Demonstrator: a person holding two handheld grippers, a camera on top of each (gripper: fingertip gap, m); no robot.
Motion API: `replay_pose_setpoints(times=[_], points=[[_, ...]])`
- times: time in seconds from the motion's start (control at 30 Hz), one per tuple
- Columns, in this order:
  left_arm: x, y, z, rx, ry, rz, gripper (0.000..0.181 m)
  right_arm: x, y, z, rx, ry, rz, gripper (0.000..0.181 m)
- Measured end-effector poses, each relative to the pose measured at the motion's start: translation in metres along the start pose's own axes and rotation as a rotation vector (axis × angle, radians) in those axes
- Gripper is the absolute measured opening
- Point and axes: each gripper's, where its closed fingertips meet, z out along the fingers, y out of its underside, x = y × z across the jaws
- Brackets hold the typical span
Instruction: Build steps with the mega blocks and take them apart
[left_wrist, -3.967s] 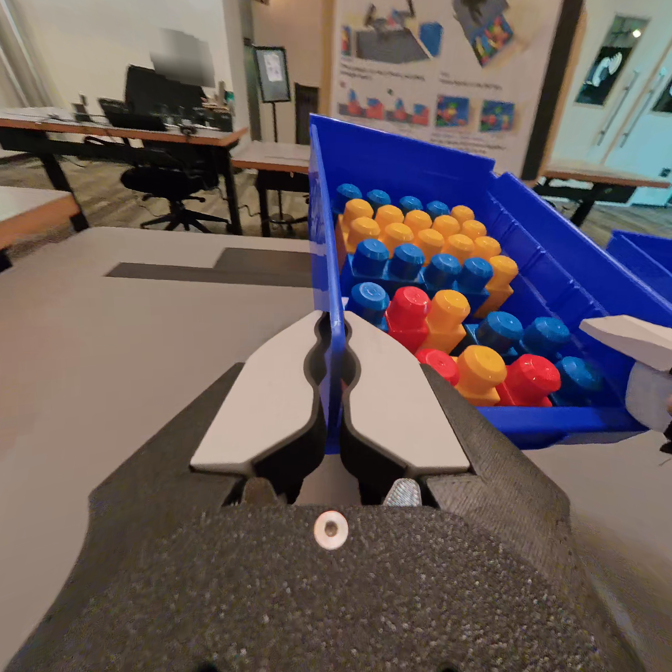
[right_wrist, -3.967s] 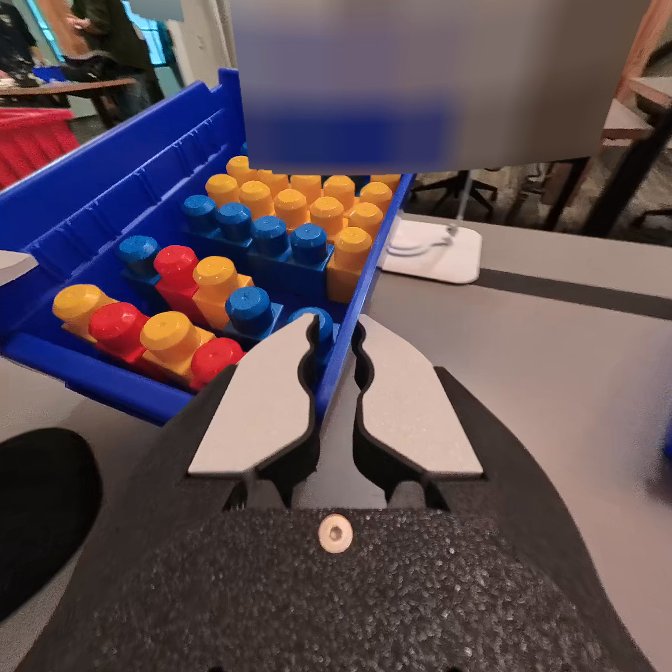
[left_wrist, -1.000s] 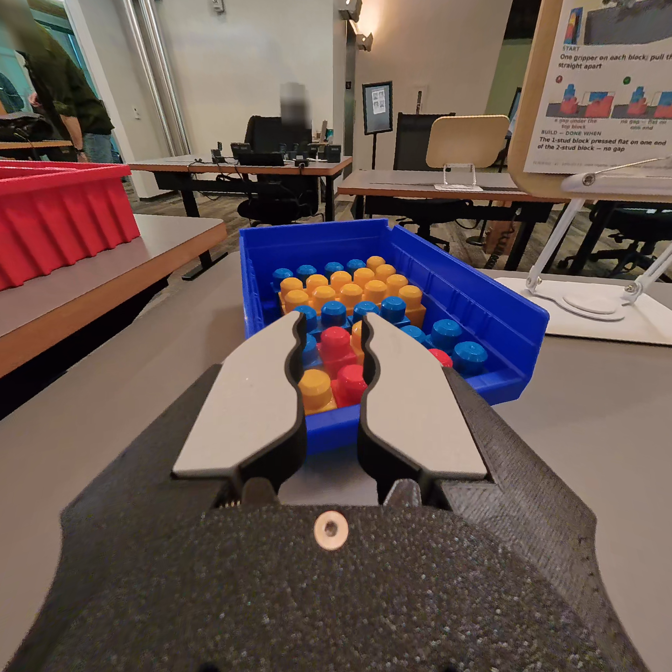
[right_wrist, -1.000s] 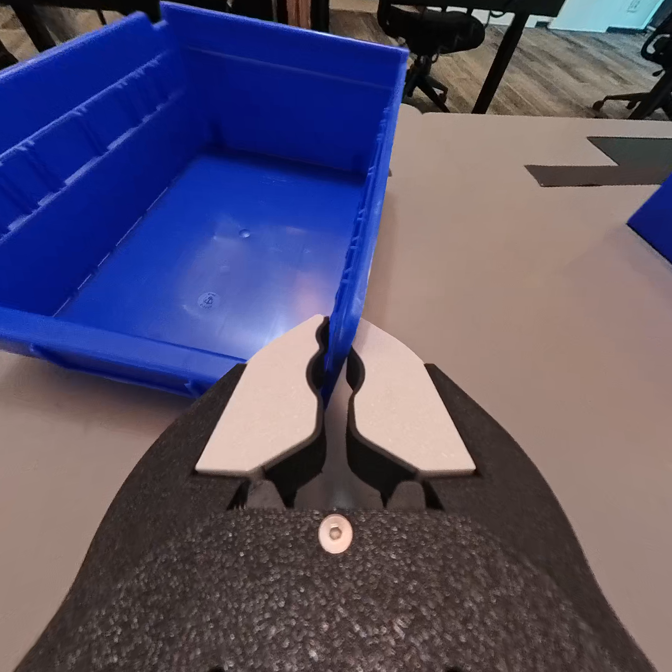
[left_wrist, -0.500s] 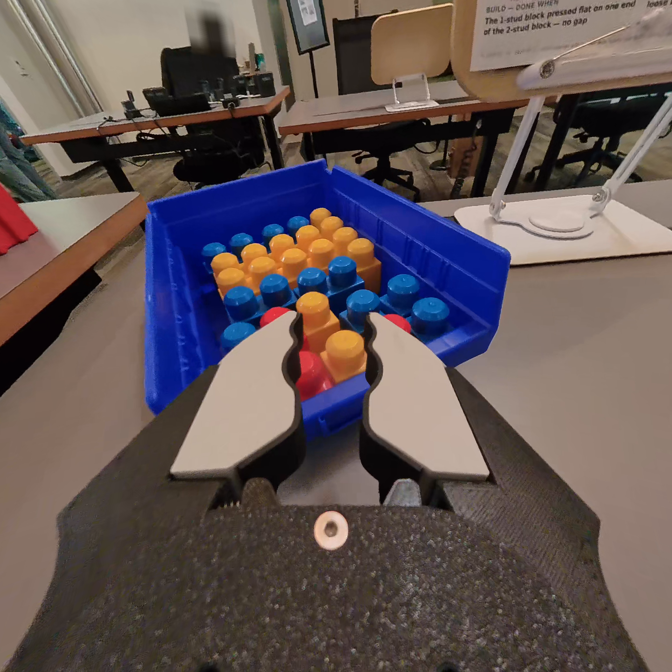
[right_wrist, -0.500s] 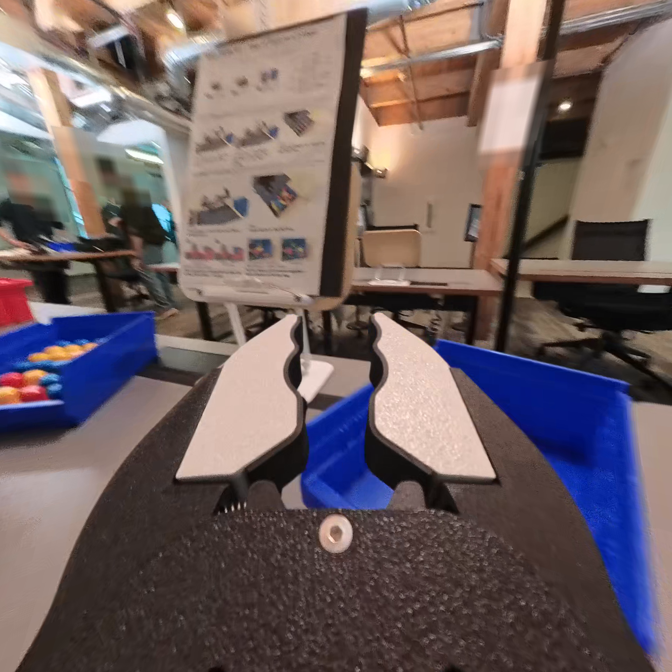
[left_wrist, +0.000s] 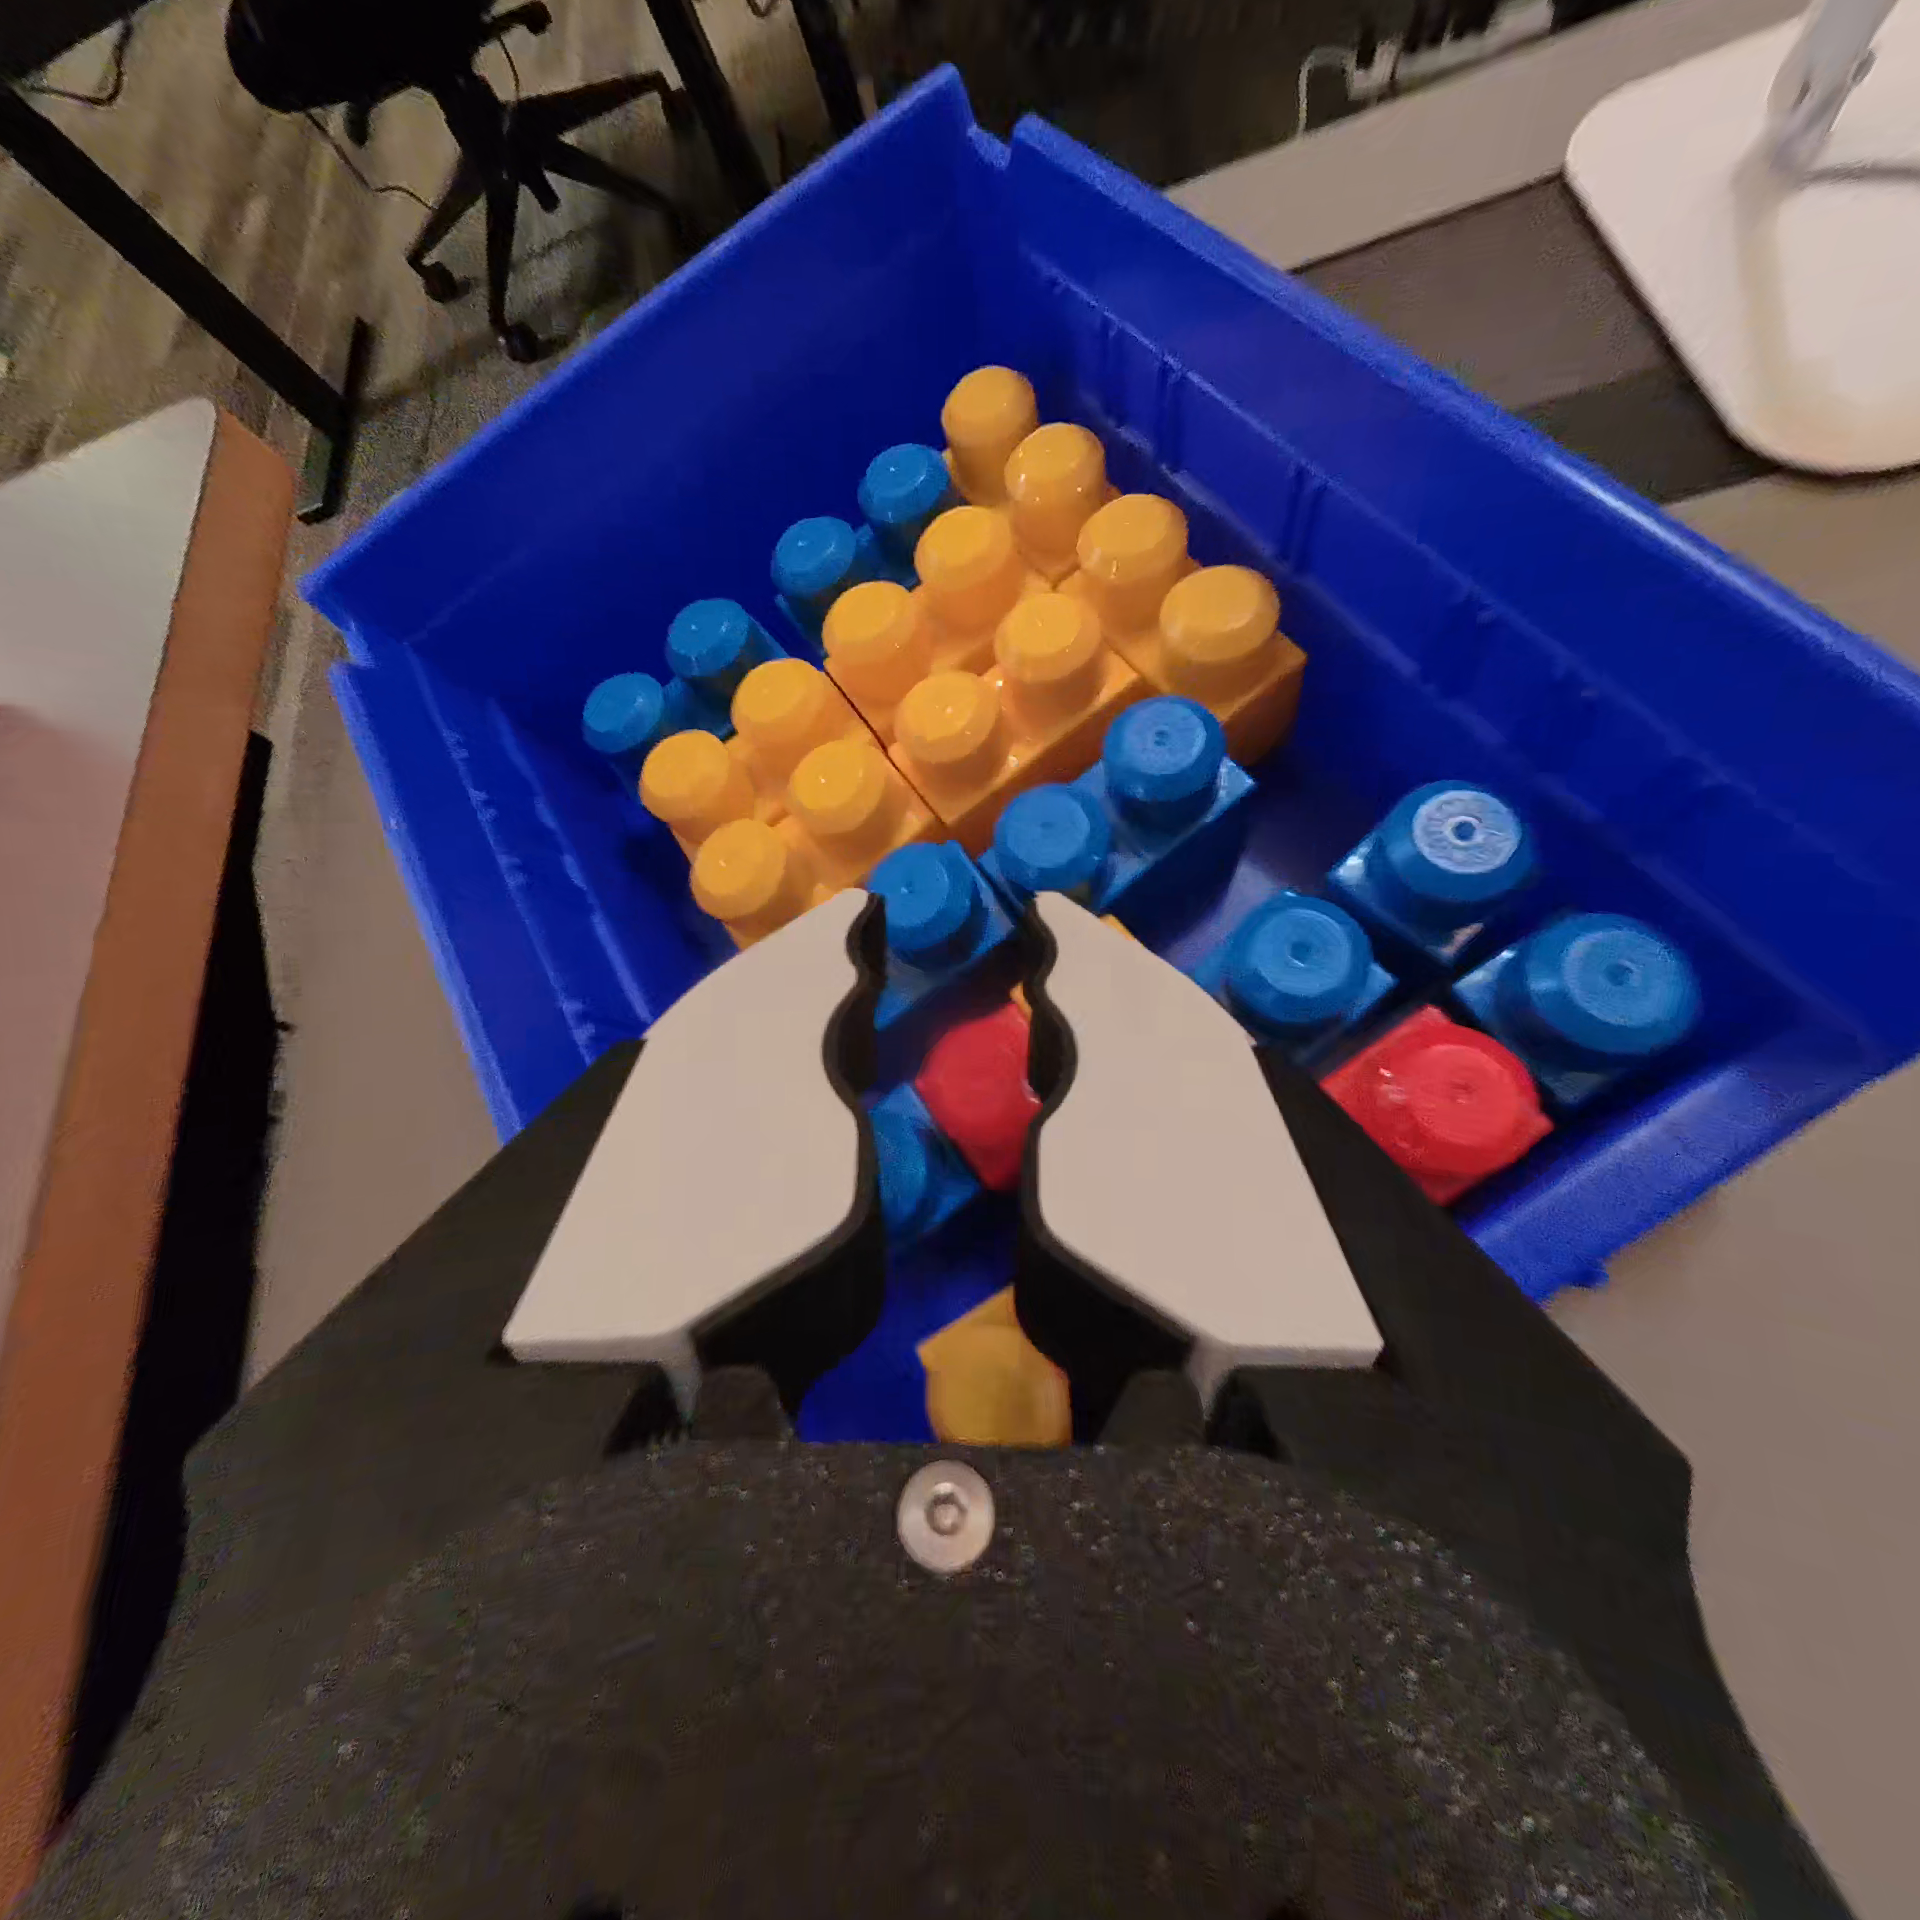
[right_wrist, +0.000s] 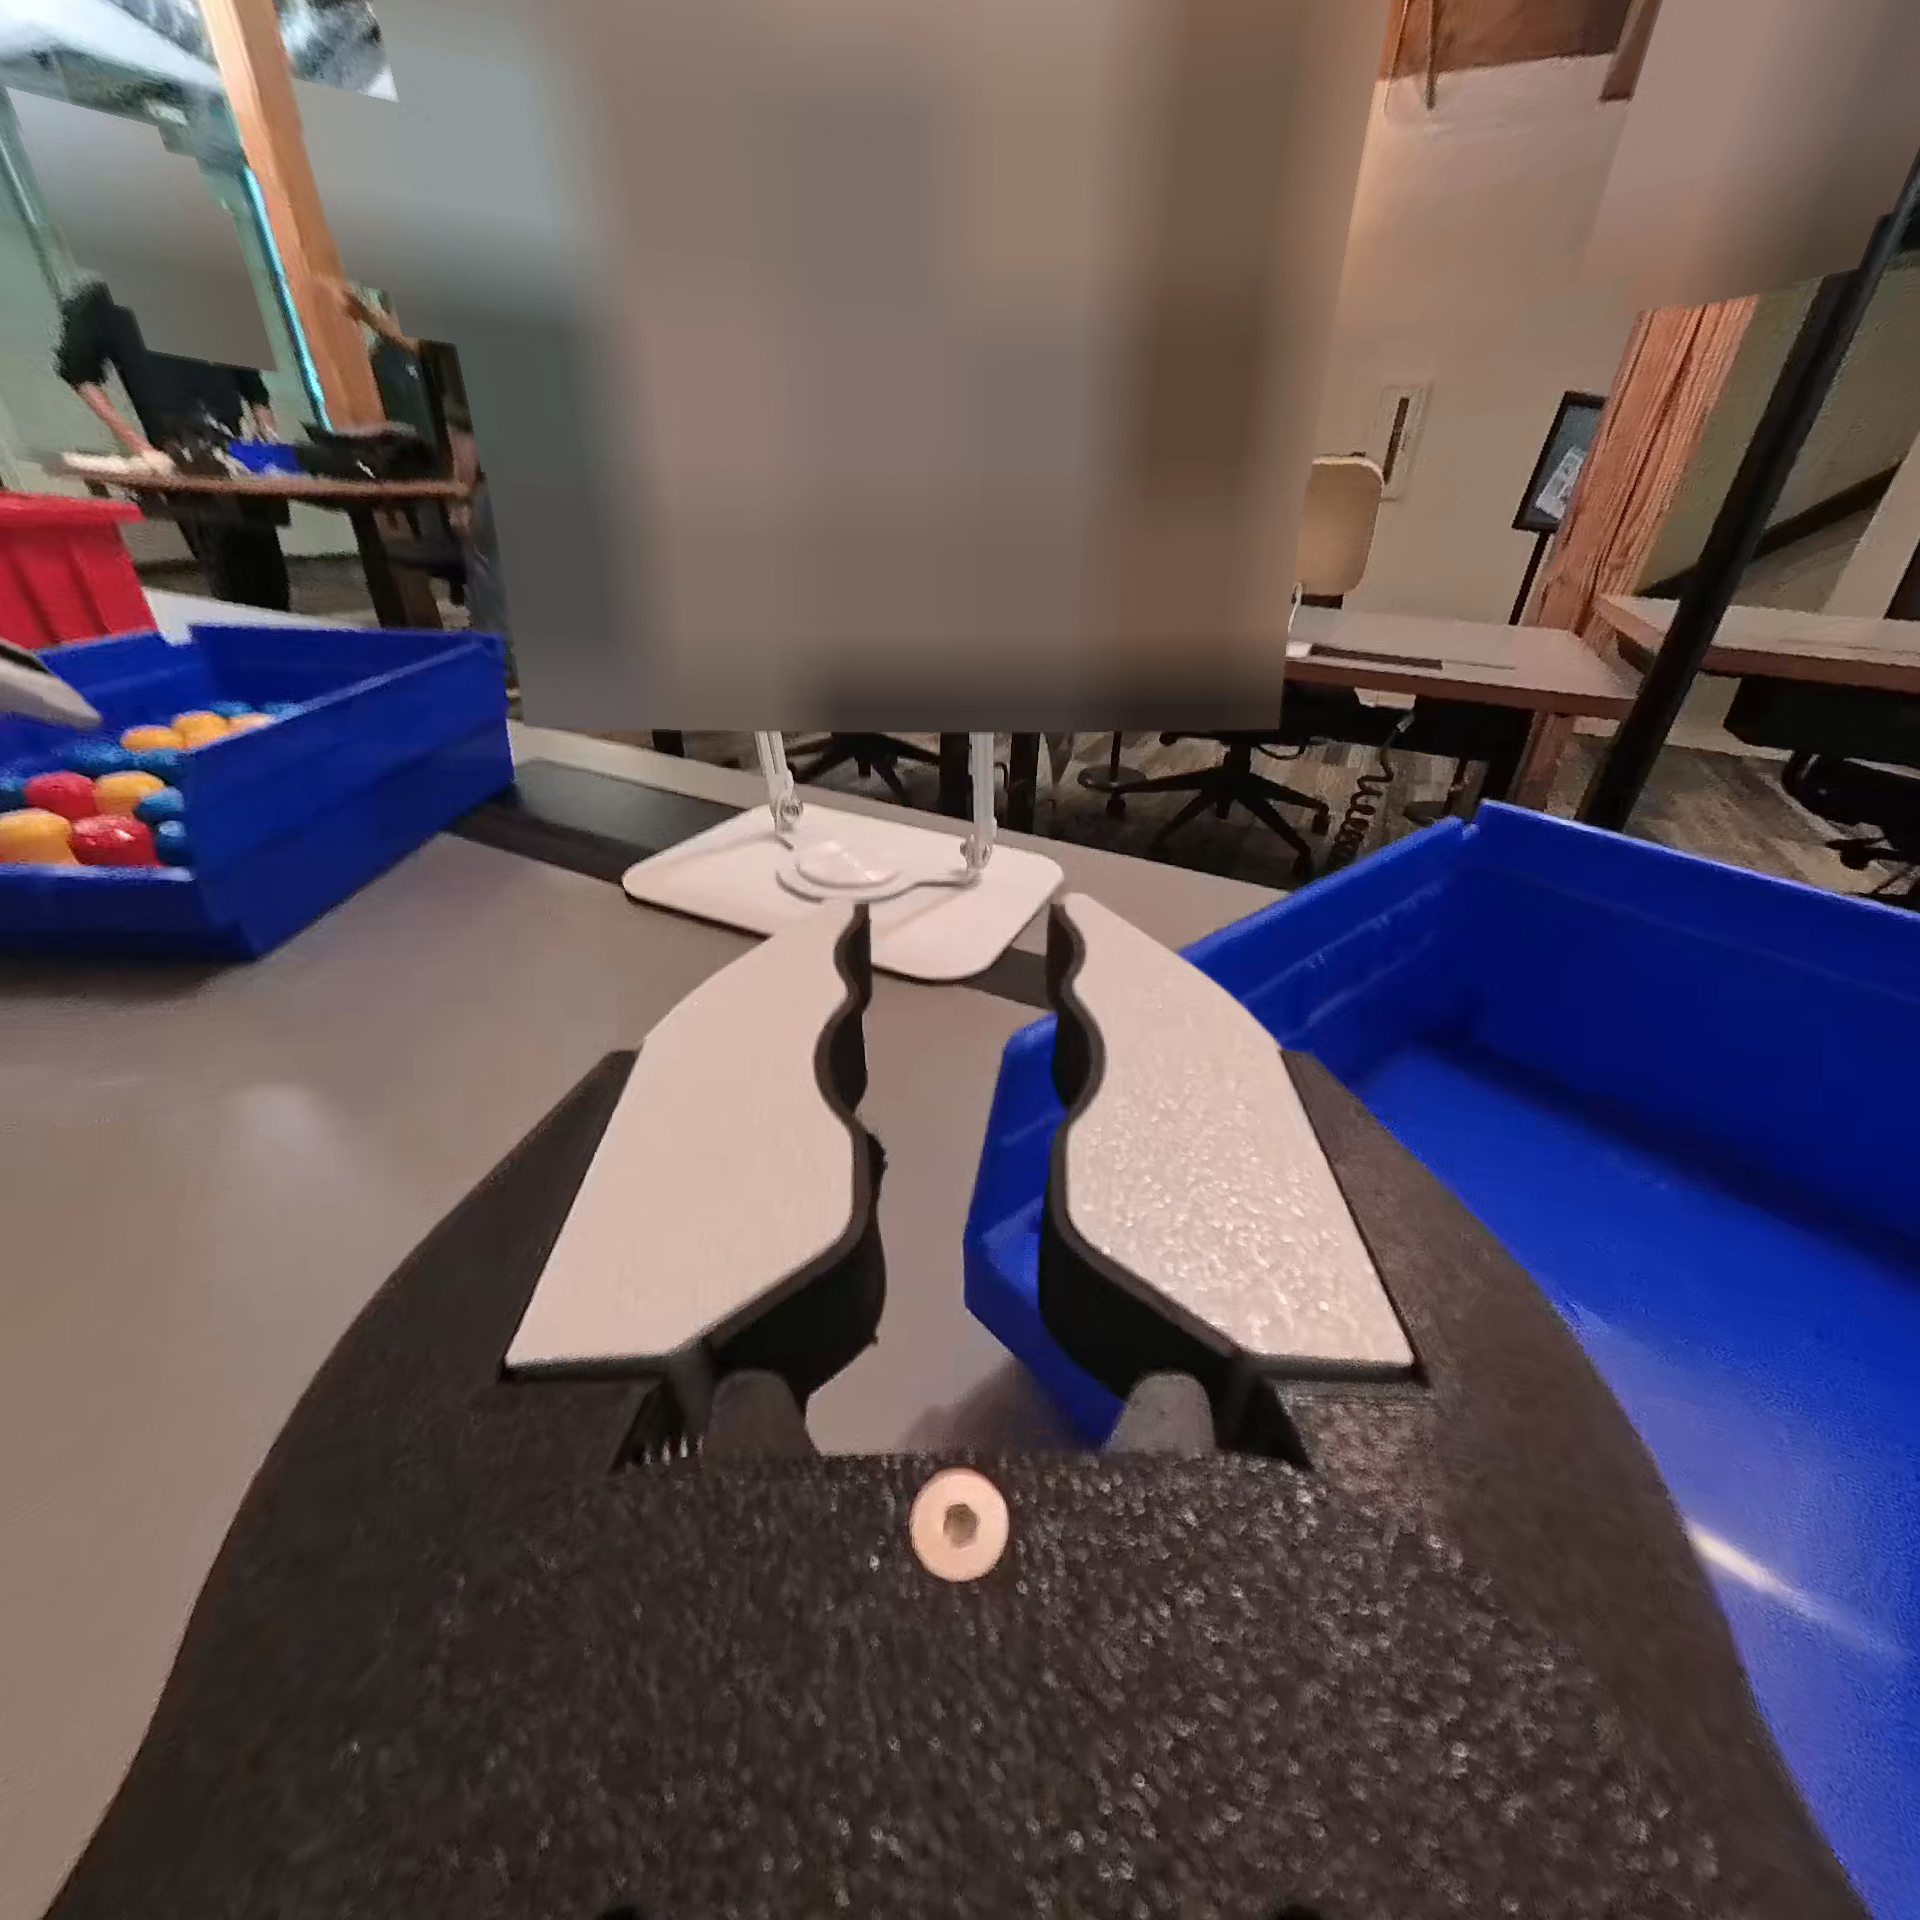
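Our left gripper (left_wrist: 954, 920) hangs open over the blue bin (left_wrist: 1558, 582), a blue block (left_wrist: 935, 914) and a red block (left_wrist: 977, 1070) between its fingers. Our right gripper (right_wrist: 956, 925) is open, gripping nothing, with an empty blue bin (right_wrist: 1662, 1195) beside its right finger.

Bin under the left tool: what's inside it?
The blue bin holds orange blocks, blue blocks and red blocks. The left tool covers the blocks nearest it.

Left gripper (left_wrist: 951, 914) tilted steeply down, jaws parted. Right gripper (right_wrist: 956, 914) nearly level, jaws wider apart.
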Motion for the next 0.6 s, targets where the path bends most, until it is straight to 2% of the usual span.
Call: replay_pose_setpoints(times=[0.1, 0.27, 0.43, 0.6], points=[[-0.015, 0.002, 0.013, -0.143, -0.018, 0.111, 0.026, 0.006, 0.007, -0.001, -0.048, 0.036, -0.014, 0.030], [-0.016, 0.013, 0.033, -0.321, 0.051, 0.166, 0.029, 0.008, 0.009, 0.000, -0.062, 0.047, -0.015, 0.029], [-0.013, 0.025, 0.050, -0.403, 0.096, 0.173, 0.032, 0.011, 0.010, -0.001, -0.064, 0.055, -0.003, 0.029], [-0.015, 0.022, 0.055, -0.419, 0.082, 0.193, 0.031, 0.010, 0.011, 0.000, -0.069, 0.047, 0.006, 0.029]])
